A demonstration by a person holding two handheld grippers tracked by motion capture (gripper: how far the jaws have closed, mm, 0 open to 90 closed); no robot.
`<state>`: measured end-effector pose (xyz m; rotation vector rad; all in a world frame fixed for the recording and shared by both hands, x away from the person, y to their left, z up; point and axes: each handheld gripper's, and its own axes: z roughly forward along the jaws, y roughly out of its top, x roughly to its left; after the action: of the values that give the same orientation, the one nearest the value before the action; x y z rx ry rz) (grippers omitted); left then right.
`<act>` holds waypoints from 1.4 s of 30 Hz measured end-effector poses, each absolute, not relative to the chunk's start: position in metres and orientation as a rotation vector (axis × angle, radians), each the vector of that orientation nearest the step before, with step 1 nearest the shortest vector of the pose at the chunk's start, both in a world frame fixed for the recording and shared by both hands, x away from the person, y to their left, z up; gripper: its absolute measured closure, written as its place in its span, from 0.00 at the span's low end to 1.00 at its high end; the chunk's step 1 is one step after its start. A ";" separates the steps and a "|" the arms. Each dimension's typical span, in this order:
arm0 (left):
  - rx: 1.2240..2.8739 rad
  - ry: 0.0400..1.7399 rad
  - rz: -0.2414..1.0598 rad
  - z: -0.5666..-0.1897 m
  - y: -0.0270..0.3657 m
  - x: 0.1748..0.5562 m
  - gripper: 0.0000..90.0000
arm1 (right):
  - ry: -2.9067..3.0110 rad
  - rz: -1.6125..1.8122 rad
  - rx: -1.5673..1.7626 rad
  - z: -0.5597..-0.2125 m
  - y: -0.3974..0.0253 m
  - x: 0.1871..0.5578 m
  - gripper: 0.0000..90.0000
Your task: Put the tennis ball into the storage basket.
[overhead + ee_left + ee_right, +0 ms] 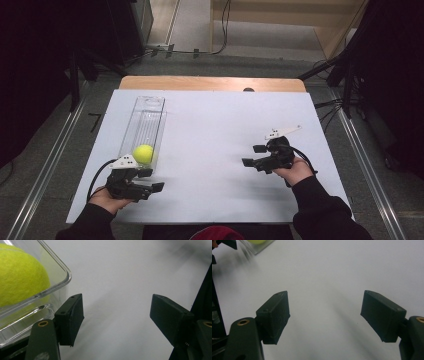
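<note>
Ball (pixel 143 153) in clear tray (pixel 148 107) | just beside L tool (pixel 154 180), released | R tool (pixel 254 155) released, well apart

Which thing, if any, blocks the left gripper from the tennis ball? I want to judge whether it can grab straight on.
The clear plastic tray's near wall does: the tennis ball sits inside it, behind the rounded corner. The left gripper, jaws open, points past that corner over bare table. From above, the ball looks uncovered.

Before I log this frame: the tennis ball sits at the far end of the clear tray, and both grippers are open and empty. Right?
One slip: the tennis ball sits at the near end of the clear tray, beside the left gripper, as the high view shows. The left gripper and the right gripper are indeed open and empty.
</note>
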<state>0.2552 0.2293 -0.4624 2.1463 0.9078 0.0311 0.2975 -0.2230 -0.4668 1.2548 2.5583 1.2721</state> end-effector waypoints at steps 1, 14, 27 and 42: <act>2.144 0.908 0.032 -0.463 0.229 0.255 0.31 | 2.557 1.270 1.255 -0.468 -0.225 0.296 0.23; 2.146 0.909 0.030 -0.463 0.229 0.255 0.31 | 2.527 1.271 1.294 -0.471 -0.245 0.280 0.23; 2.151 0.910 0.033 -0.464 0.229 0.256 0.31 | 2.530 1.236 1.271 -0.476 -0.259 0.267 0.23; 2.149 0.912 0.034 -0.464 0.229 0.256 0.31 | 2.500 1.216 1.311 -0.480 -0.277 0.252 0.23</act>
<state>0.2560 0.2287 -0.4636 2.1487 0.9118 0.0340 0.2519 -0.2767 -0.4802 1.3106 2.4996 1.2155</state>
